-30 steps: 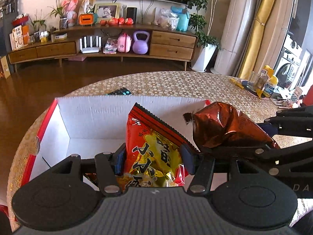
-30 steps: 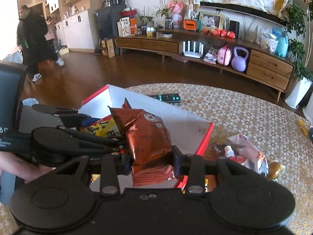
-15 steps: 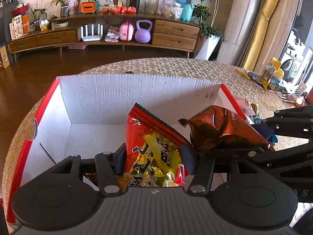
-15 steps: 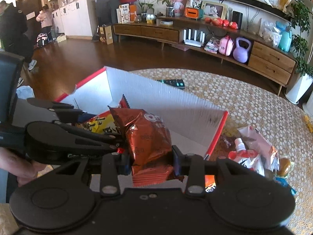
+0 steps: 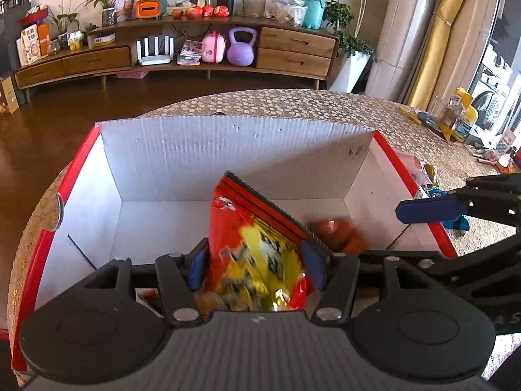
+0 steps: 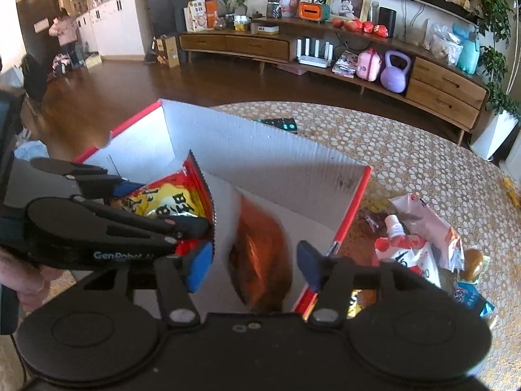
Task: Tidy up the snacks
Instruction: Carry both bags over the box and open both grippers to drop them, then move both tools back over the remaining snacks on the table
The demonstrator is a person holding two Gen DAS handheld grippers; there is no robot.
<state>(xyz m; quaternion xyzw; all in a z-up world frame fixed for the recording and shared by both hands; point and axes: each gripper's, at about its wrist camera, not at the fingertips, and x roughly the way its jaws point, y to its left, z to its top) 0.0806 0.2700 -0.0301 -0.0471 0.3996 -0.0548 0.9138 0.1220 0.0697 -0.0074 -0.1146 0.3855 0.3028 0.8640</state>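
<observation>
Right now your left gripper (image 5: 257,268) is clamped on the red and yellow snack bag (image 5: 257,254), its blue pads pressing the bag's two sides, and the bag stands tilted with its serrated top edge pointing toward 11 o'clock in the left wrist view. You are holding it over the open white-lined box (image 5: 234,150) with red edges, which sits on the round patterned table (image 5: 293,104). Your right gripper (image 6: 252,268) has its fingers spread apart with nothing between them; the brown snack bag (image 6: 260,254) shows blurred just past that gap, inside the box near its right wall. In the left wrist view the same brown bag (image 5: 338,231) lies at about 3 o'clock from the red and yellow one, close beside it, and the blue pad of your right gripper (image 5: 429,211) hangs over the box's right edge. From the right wrist view, a loose heap of other snacks (image 6: 420,244) lies on the table at 3 o'clock, outside the box and just beside its red edge, with a white and red spouted pouch (image 6: 400,247) on top. A dark remote control (image 6: 280,123) lies on the table beyond the far wall of the box, at 12 o'clock.
</observation>
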